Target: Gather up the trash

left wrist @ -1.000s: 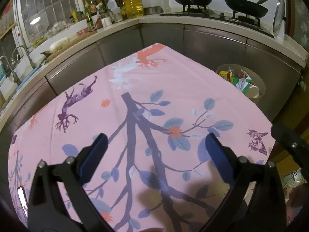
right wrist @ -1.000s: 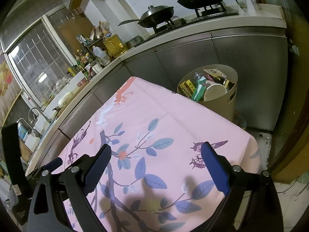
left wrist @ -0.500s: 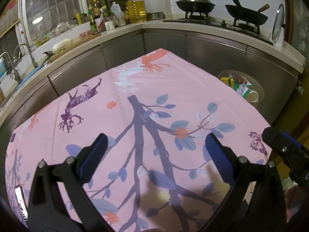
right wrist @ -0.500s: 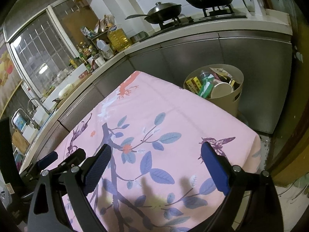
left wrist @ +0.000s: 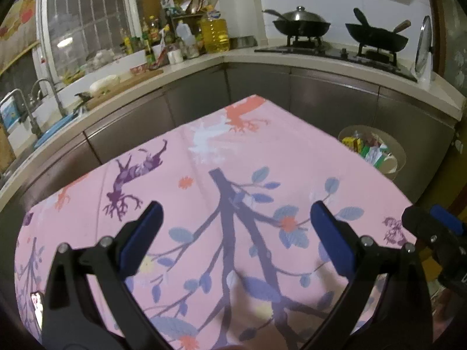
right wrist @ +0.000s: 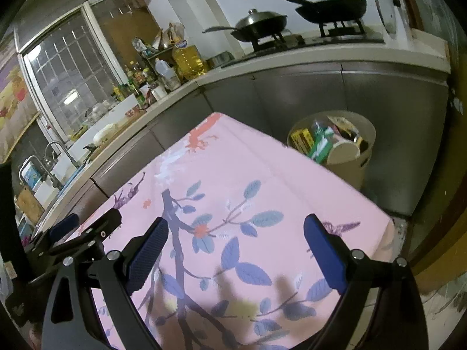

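With no litter visible on the pink floral tablecloth [left wrist: 262, 151] and the trash bin [right wrist: 350, 172] beside the table already full, both the left gripper [left wrist: 233, 227] and right gripper [right wrist: 236, 242] hover wide open and empty, so collecting looks finished, leaving only a final scan.

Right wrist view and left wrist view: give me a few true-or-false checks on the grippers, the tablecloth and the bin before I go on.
1. The left gripper is open and holds nothing. True.
2. The right gripper is shut on a piece of trash. False: it is open and empty.
3. The round beige trash bin stands on the floor beside the table and holds packaging and a cup. True.
4. Loose trash lies on the pink tablecloth with the leaf and branch print. False: none shows on the visible part.
5. Both pans on the stove have lids on. False: only the lidded steel wok has one; the black frying pan is uncovered.
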A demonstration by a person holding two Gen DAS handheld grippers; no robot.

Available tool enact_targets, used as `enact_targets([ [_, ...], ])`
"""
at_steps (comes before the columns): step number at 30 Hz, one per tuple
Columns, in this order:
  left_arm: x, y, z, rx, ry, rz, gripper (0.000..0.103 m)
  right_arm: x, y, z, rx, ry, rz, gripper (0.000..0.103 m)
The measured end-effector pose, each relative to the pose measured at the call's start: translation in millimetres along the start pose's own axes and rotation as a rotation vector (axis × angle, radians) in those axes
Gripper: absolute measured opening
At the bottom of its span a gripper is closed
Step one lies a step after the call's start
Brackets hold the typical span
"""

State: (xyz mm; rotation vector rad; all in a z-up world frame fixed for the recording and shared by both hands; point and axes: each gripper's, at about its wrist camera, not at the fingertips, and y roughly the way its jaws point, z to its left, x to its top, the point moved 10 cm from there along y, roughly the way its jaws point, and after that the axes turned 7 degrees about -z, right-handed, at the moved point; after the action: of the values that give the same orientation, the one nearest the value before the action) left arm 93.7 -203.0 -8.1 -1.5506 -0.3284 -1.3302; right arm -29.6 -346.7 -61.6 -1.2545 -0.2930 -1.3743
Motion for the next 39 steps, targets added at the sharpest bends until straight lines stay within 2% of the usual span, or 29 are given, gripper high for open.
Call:
enact_targets([
  [3,10,3,-1,-0.036,-0.003,-0.008,0.097,8,-4,2,0.000,-0.012,-0.016,0.090],
  [15,30,9,-22,-0.047,0.055,-0.014,0.097,27,-16,-9,-0.023,0.014,-0.063,0.090],
  [39,22,15,-65,-0.062,0.122,0.027,0.097,33,-19,-40,-0.025,0.076,-0.081,0.090],
])
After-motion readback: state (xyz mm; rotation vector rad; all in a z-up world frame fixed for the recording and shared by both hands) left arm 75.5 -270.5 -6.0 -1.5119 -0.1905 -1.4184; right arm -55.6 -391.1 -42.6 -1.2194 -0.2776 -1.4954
